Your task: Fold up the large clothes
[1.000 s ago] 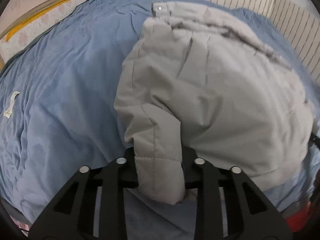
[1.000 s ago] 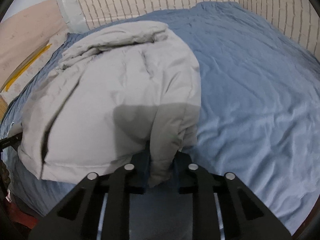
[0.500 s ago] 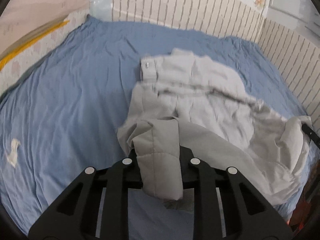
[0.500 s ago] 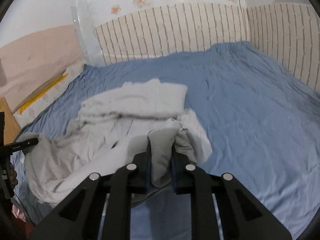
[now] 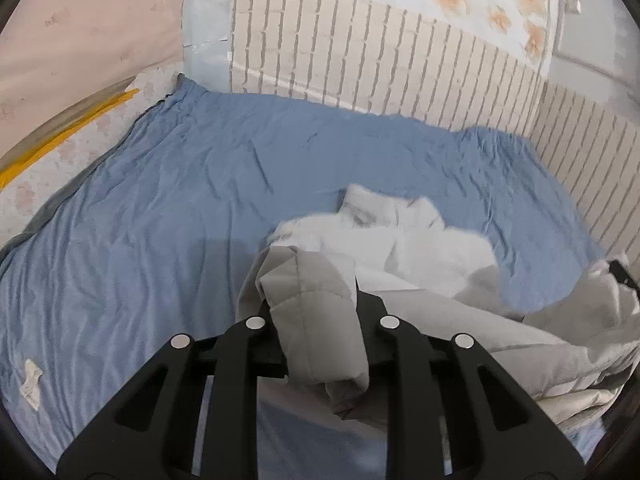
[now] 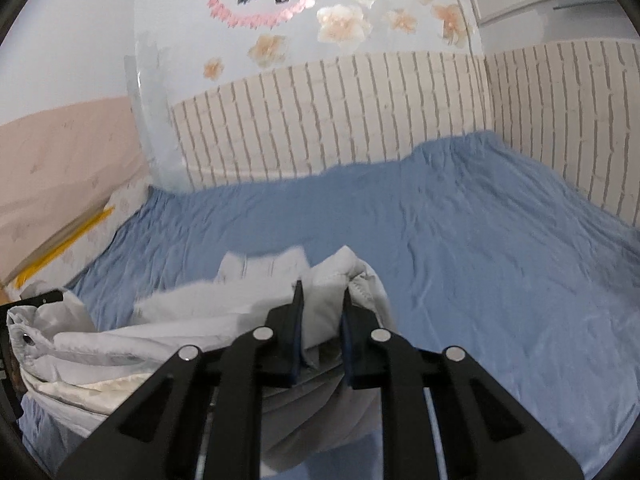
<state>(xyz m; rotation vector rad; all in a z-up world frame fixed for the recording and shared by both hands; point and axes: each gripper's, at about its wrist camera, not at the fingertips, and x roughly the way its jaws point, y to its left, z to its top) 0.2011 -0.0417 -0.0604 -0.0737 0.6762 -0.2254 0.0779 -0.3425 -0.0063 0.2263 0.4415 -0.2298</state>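
Note:
A light grey padded jacket (image 5: pixel 436 264) hangs bunched between my two grippers over a blue bed sheet (image 5: pixel 160 208). My left gripper (image 5: pixel 316 320) is shut on a quilted fold of the jacket. My right gripper (image 6: pixel 322 312) is shut on another thick fold of the jacket (image 6: pixel 248 312). The far part of the jacket trails on the sheet and is blurred. The right gripper's tip shows at the right edge of the left wrist view (image 5: pixel 622 274); the left gripper shows at the left edge of the right wrist view (image 6: pixel 36 300).
The blue sheet (image 6: pixel 480 240) covers a bed bounded by white brick-pattern padded walls (image 5: pixel 360 56) at the back and right. A yellow strip (image 5: pixel 60 140) runs along the left side. A small white scrap (image 5: pixel 30 380) lies on the sheet near the left front.
Both grippers have lifted and tipped up with the jacket in them. The jacket went from spread flat to bunched and hanging, and more bare sheet and wall are in view.

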